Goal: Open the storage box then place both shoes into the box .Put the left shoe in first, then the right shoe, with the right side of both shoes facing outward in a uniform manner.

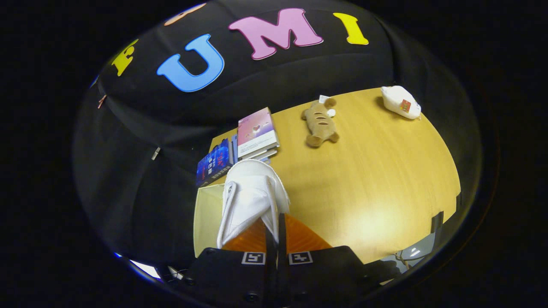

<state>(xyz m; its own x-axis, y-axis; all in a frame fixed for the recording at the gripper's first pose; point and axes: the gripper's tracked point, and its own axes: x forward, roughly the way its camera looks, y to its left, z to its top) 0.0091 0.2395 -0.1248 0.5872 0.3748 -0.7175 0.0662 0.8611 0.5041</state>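
My gripper (276, 220) is shut on a white shoe (248, 194), its two fingers nearly together on a thin edge of the upper. The shoe hangs ahead of the fingers and a little left of them, its rounded end pointing away from me. I cannot tell whether it is the left or the right shoe. Under the shoe and to its left lies a pale cream part of the storage box (207, 218), at the left end of the wooden table (376, 184). The shoe and the fingers hide the rest of the box.
A stack of books (257, 132) and a blue book (214, 162) lie just beyond the shoe. Farther back on the table are a brown plush toy (320, 123) and a white soft object (401, 102). The table's right part is bare wood.
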